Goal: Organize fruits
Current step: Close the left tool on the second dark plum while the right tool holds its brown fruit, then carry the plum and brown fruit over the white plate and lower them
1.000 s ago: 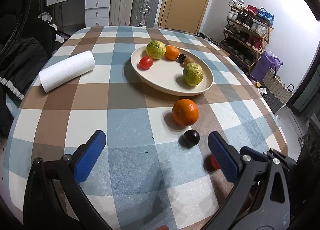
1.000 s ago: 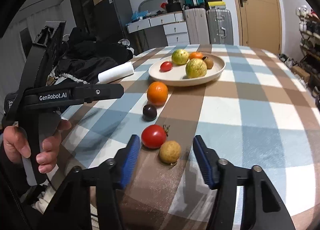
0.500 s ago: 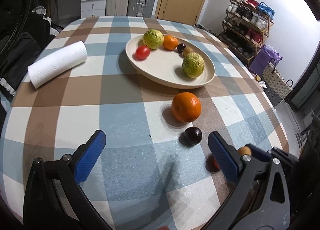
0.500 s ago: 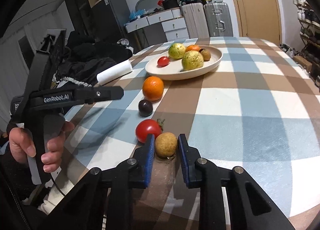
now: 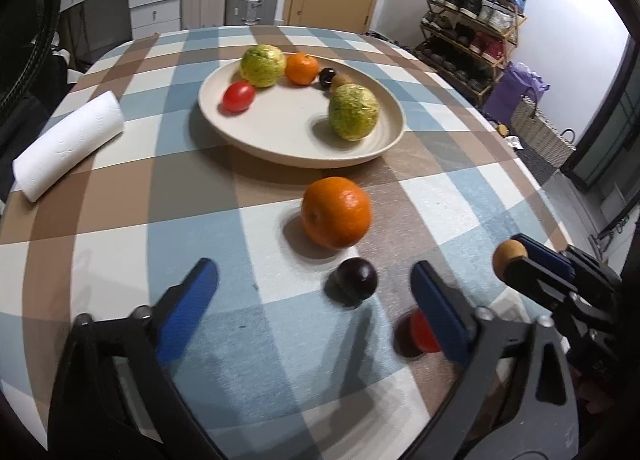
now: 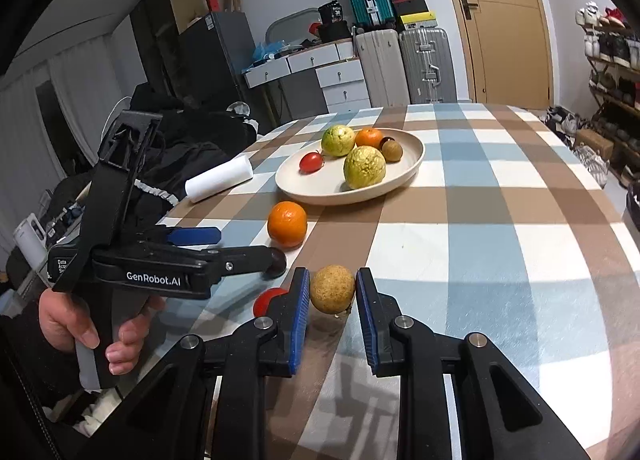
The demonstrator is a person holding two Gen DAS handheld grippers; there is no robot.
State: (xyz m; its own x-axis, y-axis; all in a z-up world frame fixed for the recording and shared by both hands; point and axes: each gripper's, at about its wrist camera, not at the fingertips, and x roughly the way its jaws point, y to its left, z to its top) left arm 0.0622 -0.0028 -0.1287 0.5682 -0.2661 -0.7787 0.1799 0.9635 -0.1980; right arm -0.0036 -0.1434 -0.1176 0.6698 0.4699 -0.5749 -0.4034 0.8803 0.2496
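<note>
The table (image 5: 120,219) has a cloth of brown, blue and white checks. The plate (image 5: 288,139) is cream. The orange (image 5: 336,211) is bright orange, the plum (image 5: 356,275) dark purple, the tomato (image 6: 269,298) red. The fingers (image 5: 188,304) are blue. The paper roll (image 5: 68,147) is white.

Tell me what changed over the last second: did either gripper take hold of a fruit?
The right gripper closed on the small tan fruit and has begun lifting it off the tablecloth. The left gripper moved in toward the dark plum; its jaws have just been closing, with the plum between them but not touched. The orange, the tomato and the plate stayed put.
</note>
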